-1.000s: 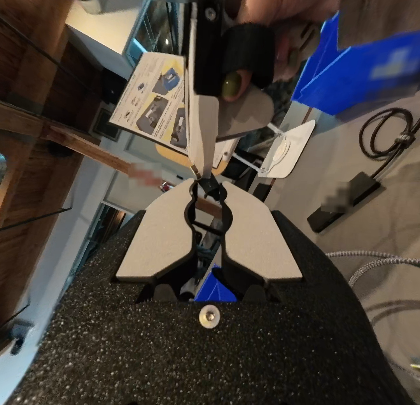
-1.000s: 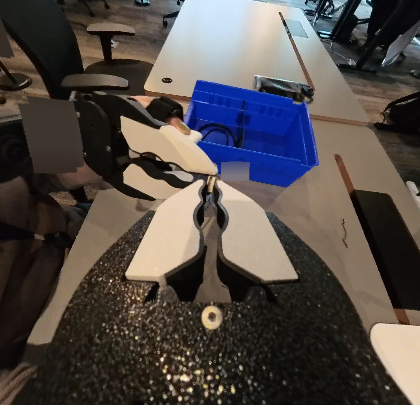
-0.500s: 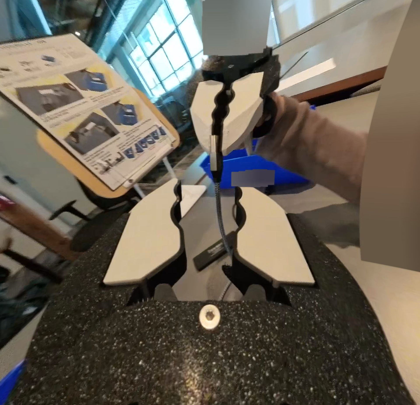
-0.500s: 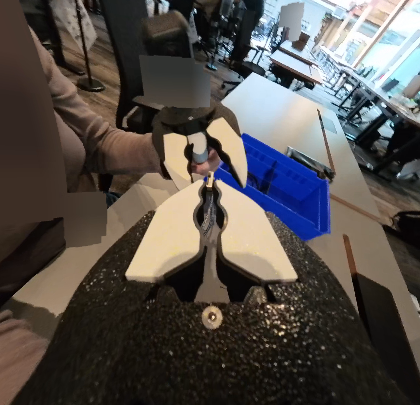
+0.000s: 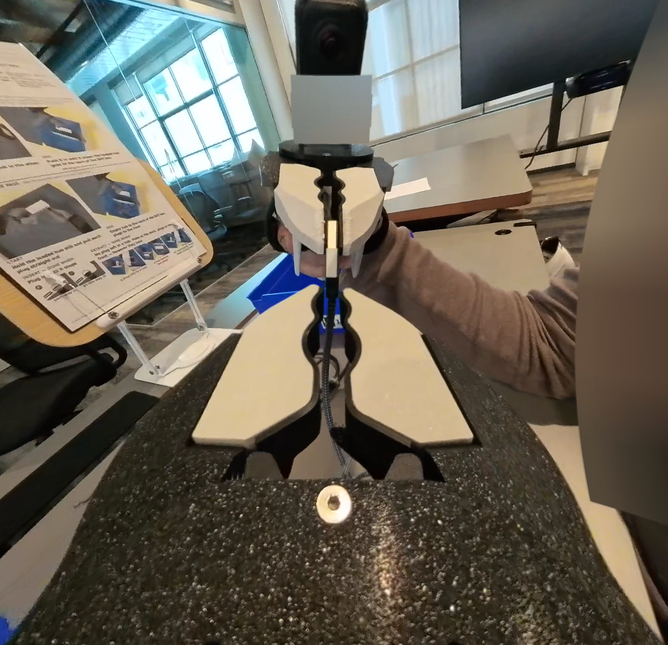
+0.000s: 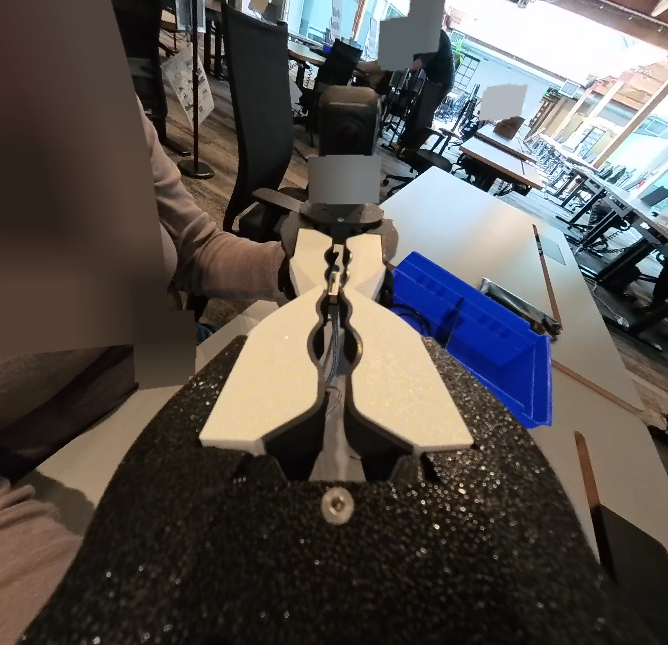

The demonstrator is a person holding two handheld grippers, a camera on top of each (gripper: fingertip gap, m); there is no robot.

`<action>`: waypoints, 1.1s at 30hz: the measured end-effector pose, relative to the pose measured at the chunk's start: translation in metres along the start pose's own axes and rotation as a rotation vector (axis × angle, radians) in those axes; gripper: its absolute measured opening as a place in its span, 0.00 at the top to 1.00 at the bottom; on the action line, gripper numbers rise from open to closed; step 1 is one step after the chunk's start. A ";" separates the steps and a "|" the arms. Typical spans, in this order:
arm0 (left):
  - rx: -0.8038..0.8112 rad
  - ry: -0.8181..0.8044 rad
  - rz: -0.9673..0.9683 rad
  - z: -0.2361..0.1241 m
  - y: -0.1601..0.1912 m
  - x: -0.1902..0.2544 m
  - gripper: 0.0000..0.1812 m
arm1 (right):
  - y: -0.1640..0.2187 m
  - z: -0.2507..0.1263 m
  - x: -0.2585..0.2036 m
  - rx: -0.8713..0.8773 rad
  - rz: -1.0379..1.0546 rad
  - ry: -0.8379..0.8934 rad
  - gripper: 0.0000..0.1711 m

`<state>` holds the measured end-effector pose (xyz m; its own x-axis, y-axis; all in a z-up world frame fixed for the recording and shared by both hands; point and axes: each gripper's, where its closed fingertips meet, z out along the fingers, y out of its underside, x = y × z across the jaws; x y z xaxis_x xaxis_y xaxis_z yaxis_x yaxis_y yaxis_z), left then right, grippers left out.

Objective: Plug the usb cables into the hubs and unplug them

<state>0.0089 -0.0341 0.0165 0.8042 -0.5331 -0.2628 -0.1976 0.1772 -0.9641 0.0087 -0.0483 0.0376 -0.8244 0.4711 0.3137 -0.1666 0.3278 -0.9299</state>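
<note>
My two grippers face each other, tip to tip, up in the air over the table. The right gripper has its fingers pressed together on the plug, with the shiny metal end showing. The cable hangs from the plug and runs down through the gap of the left gripper. The left fingers are only a little apart, one on each side of the cable. I cannot tell if they pinch it or just sit beside it.

There is very little room between the two sets of tips. They are almost touching.

The blue bin sits on the table just behind and below the tips, close to the table's near edge. A black cord lies inside it. Past the bin the table is mostly open. A dark mat lies near the right edge.

On the left side a board with pictures leans on a clear stand, near my left gripper. A person's sleeve fills the space on the right. A black chair stands behind the table.
</note>
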 end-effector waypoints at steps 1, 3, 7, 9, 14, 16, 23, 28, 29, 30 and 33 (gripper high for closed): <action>0.006 -0.001 0.004 0.000 -0.001 0.000 0.96 | 0.000 0.000 0.000 0.002 0.001 -0.003 0.98; 0.016 0.000 0.003 0.000 -0.002 0.001 0.96 | -0.001 0.000 -0.001 0.010 0.000 -0.010 0.98; 0.035 0.008 -0.011 0.001 -0.006 0.002 0.92 | 0.000 0.002 -0.001 0.008 0.006 -0.018 0.97; 0.047 0.013 -0.006 0.001 -0.008 0.003 0.94 | 0.001 0.002 -0.001 0.004 0.006 -0.022 0.97; 0.036 0.011 -0.005 0.001 -0.007 0.002 0.97 | 0.001 0.003 -0.002 0.011 0.015 -0.034 0.97; 0.029 -0.004 -0.008 -0.001 -0.006 0.000 0.97 | 0.002 0.004 0.000 0.014 0.022 -0.027 0.97; -0.078 -0.194 0.006 -0.024 0.013 -0.029 0.97 | 0.060 -0.018 0.052 -0.183 0.298 0.273 0.82; -0.149 -0.264 0.034 -0.044 0.027 -0.041 0.97 | 0.177 -0.055 0.072 -0.507 0.737 0.457 0.76; -0.164 -0.268 0.036 -0.046 0.030 -0.043 0.97 | 0.192 -0.055 0.069 -0.522 0.819 0.452 0.76; -0.179 -0.268 0.038 -0.048 0.033 -0.045 0.97 | 0.206 -0.056 0.066 -0.559 0.871 0.456 0.74; -0.205 -0.254 0.051 -0.050 0.040 -0.048 0.97 | 0.245 -0.070 0.051 -0.785 0.850 0.524 0.72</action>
<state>-0.0658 -0.0425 -0.0109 0.8993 -0.3003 -0.3179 -0.3291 0.0141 -0.9442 -0.0366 0.1132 -0.1607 -0.1715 0.9779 -0.1192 0.8198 0.0745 -0.5678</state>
